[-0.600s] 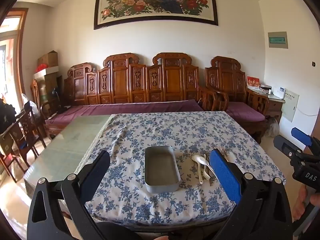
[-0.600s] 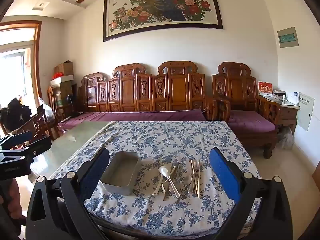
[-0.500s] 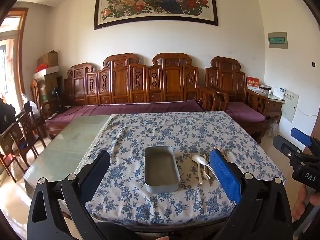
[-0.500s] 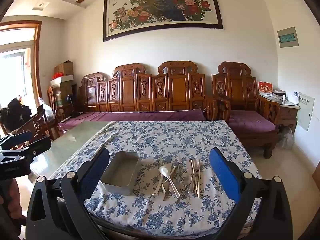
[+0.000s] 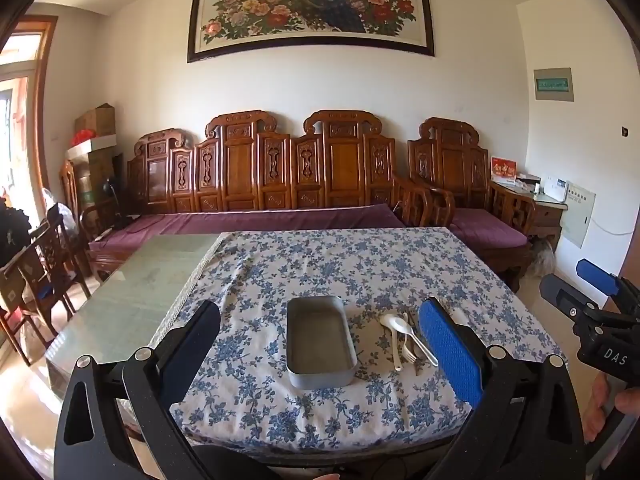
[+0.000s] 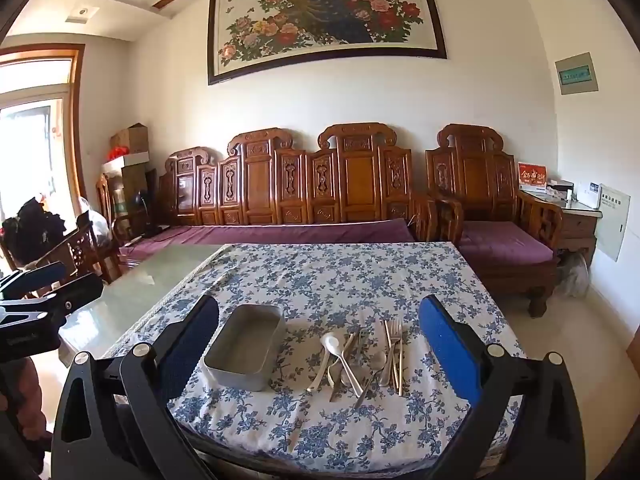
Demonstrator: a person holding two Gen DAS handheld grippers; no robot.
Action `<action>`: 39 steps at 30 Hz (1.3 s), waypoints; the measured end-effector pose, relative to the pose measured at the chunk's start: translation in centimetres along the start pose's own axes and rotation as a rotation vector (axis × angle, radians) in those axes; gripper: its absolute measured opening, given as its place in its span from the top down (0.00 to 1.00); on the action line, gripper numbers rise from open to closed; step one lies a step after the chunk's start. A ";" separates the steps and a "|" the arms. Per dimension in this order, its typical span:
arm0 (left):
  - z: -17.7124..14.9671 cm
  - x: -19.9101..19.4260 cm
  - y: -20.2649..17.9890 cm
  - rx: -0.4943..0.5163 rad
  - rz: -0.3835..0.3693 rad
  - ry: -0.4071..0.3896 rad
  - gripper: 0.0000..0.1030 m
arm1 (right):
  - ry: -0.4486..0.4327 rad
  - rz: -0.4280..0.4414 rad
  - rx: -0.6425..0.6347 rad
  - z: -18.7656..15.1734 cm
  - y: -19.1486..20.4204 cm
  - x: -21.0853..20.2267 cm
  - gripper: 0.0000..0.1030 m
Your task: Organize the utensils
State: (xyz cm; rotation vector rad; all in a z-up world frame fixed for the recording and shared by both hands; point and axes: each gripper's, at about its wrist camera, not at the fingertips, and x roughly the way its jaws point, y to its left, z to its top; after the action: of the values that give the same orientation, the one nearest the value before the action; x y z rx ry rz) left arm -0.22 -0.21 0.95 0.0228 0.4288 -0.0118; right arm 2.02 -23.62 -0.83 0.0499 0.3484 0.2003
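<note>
Counter (image 6: 360,276) under a blue-flowered cloth carries an empty metal tin (image 6: 246,350) near its front edge, long axis running front to back, with the loose utensils (image 6: 360,356), spoons and forks, heaped just right of it, handles mostly pointing toward the front edge. Right gripper (image 6: 320,356) hangs off the front edge with the heap dead ahead between its wide-spread, empty jaws, so it looks the nearer one; left gripper (image 5: 320,354), likewise wide open and empty, faces the tin instead. Only readable writing: "DAS" on the right gripper's body in the left wrist view.
</note>
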 end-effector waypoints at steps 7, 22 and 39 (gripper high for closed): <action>0.0 -0.1 -0.1 -0.004 -0.003 -0.006 0.06 | -0.001 0.004 0.000 0.2 -0.1 -0.5 0.02; 0.1 -0.4 -0.2 -0.010 -0.007 -0.013 0.06 | -0.009 0.012 0.000 0.3 0.2 -0.9 0.02; 0.1 -0.3 -0.1 -0.011 -0.004 -0.013 0.06 | -0.008 0.011 0.001 0.1 0.2 -0.9 0.02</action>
State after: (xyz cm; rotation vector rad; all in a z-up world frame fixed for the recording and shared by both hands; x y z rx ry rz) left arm -0.50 -0.32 1.15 0.0115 0.4156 -0.0134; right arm 1.17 -23.66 -0.39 0.0538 0.3401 0.2103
